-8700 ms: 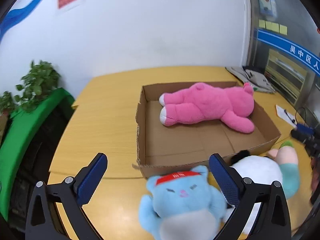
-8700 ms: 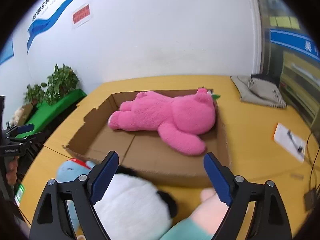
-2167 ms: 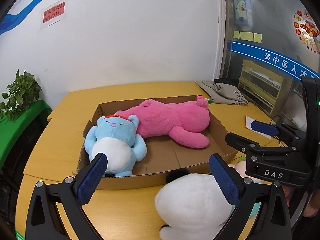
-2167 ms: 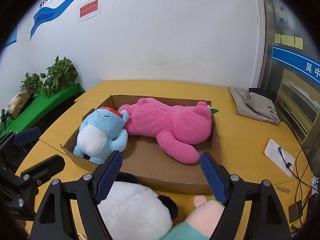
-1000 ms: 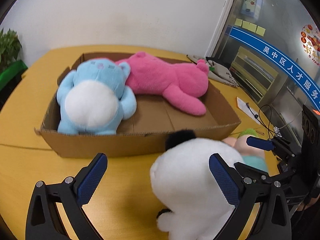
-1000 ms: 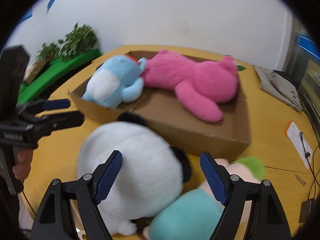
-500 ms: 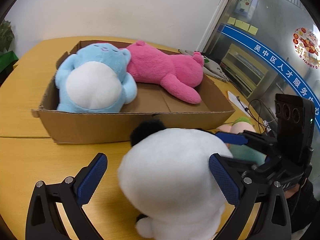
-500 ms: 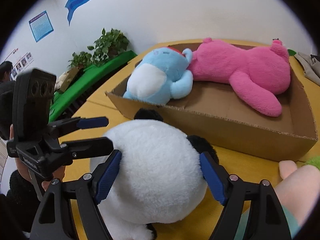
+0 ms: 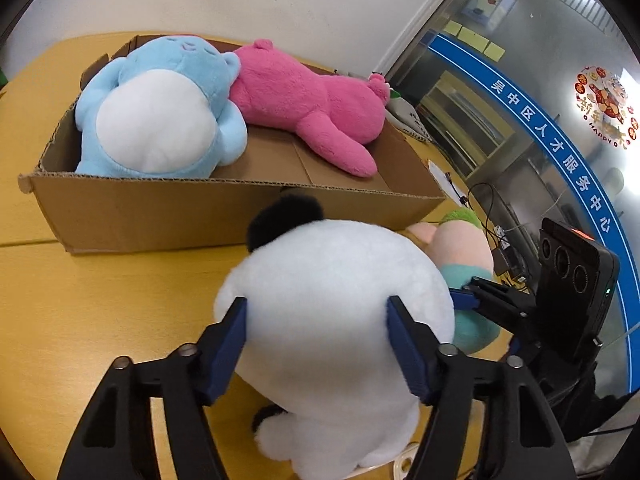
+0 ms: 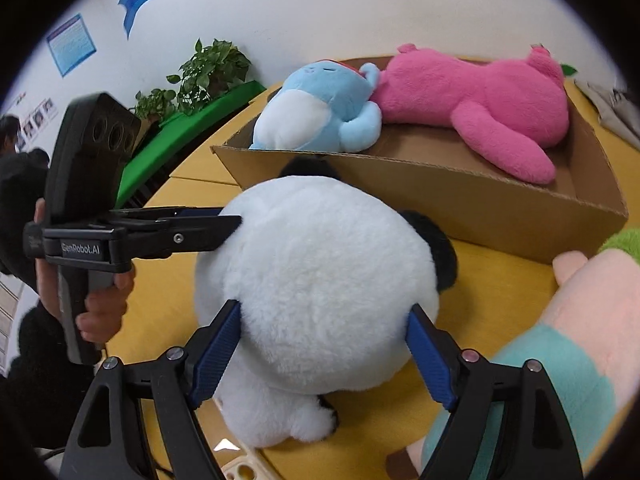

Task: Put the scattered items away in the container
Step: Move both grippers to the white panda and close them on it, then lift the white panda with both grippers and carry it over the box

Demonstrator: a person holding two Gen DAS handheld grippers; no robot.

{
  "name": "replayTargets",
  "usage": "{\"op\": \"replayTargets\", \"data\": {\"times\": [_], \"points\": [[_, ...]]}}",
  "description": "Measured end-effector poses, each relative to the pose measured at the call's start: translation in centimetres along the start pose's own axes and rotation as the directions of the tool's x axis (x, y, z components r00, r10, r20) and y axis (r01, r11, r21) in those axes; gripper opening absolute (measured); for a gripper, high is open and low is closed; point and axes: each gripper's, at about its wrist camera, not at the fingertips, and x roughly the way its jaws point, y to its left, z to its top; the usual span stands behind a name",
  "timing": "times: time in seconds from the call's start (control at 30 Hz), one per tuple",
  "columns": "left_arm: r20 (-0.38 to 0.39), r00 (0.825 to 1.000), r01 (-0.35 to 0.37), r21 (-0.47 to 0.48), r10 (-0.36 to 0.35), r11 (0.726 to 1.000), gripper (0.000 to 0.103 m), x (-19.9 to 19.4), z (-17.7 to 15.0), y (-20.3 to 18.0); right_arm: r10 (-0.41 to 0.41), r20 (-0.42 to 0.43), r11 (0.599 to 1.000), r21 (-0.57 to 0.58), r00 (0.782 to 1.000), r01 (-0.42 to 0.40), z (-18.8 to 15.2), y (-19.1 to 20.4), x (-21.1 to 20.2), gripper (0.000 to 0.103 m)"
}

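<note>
A white panda plush [image 9: 332, 320] with black ears sits on the yellow table in front of the cardboard box [image 9: 160, 212]. My left gripper [image 9: 320, 344] is shut on its body from one side. My right gripper [image 10: 324, 356] is shut on it from the other side. The panda also shows in the right wrist view [image 10: 316, 280]. The box [image 10: 440, 196] holds a blue plush [image 9: 160, 108] and a pink plush [image 9: 308, 100]. A peach and teal plush [image 9: 468, 256] lies beside the panda, also seen in the right wrist view [image 10: 568, 328].
The yellow table [image 9: 80, 312] spreads left of the panda. A green-covered stand with plants [image 10: 200, 76] is beyond the table's far left edge. Papers and cables [image 9: 476, 192] lie to the right of the box. A grey cloth [image 10: 612, 108] lies behind the box.
Both grippers have moved in around the panda plush and closed on it from opposite sides. The blue plush has not moved in the box.
</note>
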Motion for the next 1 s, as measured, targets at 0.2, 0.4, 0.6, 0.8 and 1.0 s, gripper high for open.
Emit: {"op": "replayTargets", "data": {"times": [0.2, 0.4, 0.6, 0.8, 1.0], "points": [[-0.008, 1.0, 0.013, 0.034, -0.013, 0.999, 0.066, -0.5, -0.4, -0.7, 0.02, 0.023, 1.0, -0.022, 1.0, -0.019, 0.1, -0.4, 0.2, 0.062], [0.032, 0.999, -0.022, 0.1, 0.019, 0.995, 0.062, -2.3, 0.4, -3.0, 0.032, 0.089, 0.999, -0.022, 0.995, -0.03, 0.5, -0.4, -1.3, 0.052], [0.157, 0.987, -0.043, 0.177, 0.015, 0.983, 0.062, -6.0, 4.9, -6.3, 0.023, 0.216, 0.997, -0.075, 0.976, -0.007, 3.6, 0.1, -5.6, 0.052], [0.303, 0.953, -0.082, 0.247, 0.004, 0.965, 0.062, -8.5, 12.9, -7.9, -0.038, 0.377, 0.98, -0.165, 0.925, 0.108, 11.3, 0.0, -10.2, 0.052], [0.306, 0.952, -0.055, 0.239, -0.022, 0.969, 0.062, -6.4, 20.6, -5.2, -0.073, 0.434, 0.973, -0.168, 0.898, 0.161, 18.0, -2.3, -10.0, 0.052]]}}
